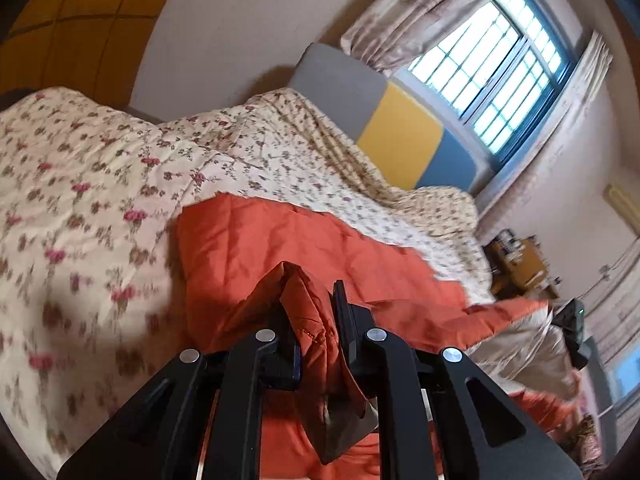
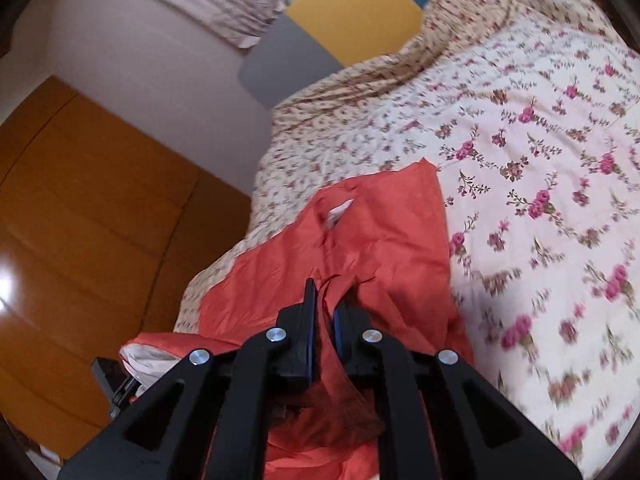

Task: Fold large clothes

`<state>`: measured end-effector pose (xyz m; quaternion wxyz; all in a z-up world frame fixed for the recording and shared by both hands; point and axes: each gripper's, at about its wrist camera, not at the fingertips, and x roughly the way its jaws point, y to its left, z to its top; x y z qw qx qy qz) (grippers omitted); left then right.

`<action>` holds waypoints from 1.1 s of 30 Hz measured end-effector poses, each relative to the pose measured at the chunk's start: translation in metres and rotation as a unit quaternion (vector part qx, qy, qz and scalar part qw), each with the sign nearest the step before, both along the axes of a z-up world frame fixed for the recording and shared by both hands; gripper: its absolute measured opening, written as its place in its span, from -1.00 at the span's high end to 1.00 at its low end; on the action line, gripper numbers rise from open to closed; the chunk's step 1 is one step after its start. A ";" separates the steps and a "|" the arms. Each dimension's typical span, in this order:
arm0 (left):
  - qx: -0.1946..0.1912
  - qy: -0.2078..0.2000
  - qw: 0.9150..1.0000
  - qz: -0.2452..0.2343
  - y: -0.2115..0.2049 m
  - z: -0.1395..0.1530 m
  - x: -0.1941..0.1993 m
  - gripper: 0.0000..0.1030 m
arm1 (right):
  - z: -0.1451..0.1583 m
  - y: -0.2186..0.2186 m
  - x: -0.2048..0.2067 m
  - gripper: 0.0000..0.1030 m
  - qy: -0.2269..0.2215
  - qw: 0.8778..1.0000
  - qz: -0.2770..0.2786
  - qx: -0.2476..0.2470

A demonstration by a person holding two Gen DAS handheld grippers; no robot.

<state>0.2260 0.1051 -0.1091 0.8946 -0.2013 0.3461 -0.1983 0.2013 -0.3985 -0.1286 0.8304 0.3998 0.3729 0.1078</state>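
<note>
Garment: orange quilted puffy jacket with a pale lining (image 1: 256, 240), lying on the bed with the floral cream quilt (image 1: 80, 184), near its foot edge; part of it hangs off toward the floor.
Left tongs: left gripper (image 1: 316, 320) narrow, jaws pinched on a bunched fold of the orange fabric.
Right tongs: right gripper (image 2: 326, 304) narrow too, clamped on another gathered bit of the same jacket (image 2: 380, 232).
Progress: early to mid, my guess. Both grips are on and the fabric is lifted into ridges at each gripper, but no flat, squared fold shows anywhere. Jacket looks rumpled, pale lining exposed at one end. Left to do: carry the held edges over, lay flat, smooth.
Hidden: which parts are gripped (hem, sleeve, collar) can't be told; sleeves not separable. Lower jacket is cut off behind the gripper bodies in both views.
Blur: quilt pattern smeared in both views.
Background: grey, yellow and blue padded headboard (image 1: 400, 132); barred window with curtains (image 1: 500, 68); orange wooden wardrobe (image 2: 80, 220).
</note>
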 end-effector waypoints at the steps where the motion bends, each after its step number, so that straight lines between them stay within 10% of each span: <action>1: 0.004 0.002 1.000 0.001 -0.002 -0.002 0.009 0.75 | -0.007 -0.002 0.007 0.87 0.005 1.000 -0.006 0.004; 10: -0.024 0.038 0.999 0.027 0.002 -0.016 0.073 0.53 | -0.046 -0.029 0.036 0.11 -0.033 0.993 -0.075 0.087; 12: -0.062 0.046 0.997 0.028 0.010 -0.019 0.079 0.36 | -0.043 -0.042 0.020 -0.56 -0.067 0.986 -0.124 0.086; 17: -0.158 0.021 0.987 0.026 0.034 -0.021 0.071 -0.47 | -0.037 -0.068 -0.014 -0.67 -0.105 0.984 -0.130 0.055; 21: -0.139 -0.059 0.985 0.086 0.063 -0.008 0.040 -0.89 | -0.037 -0.056 -0.030 -0.81 -0.088 0.993 -0.069 -0.033; 27: -0.088 -0.027 0.995 0.042 0.052 -0.037 0.019 -0.93 | -0.063 -0.007 -0.020 -0.89 -0.048 0.993 0.031 -0.106; 33: 0.025 0.022 0.999 -0.009 0.004 -0.075 0.022 -0.93 | -0.094 -0.007 0.013 -0.87 -0.007 0.999 0.036 -0.031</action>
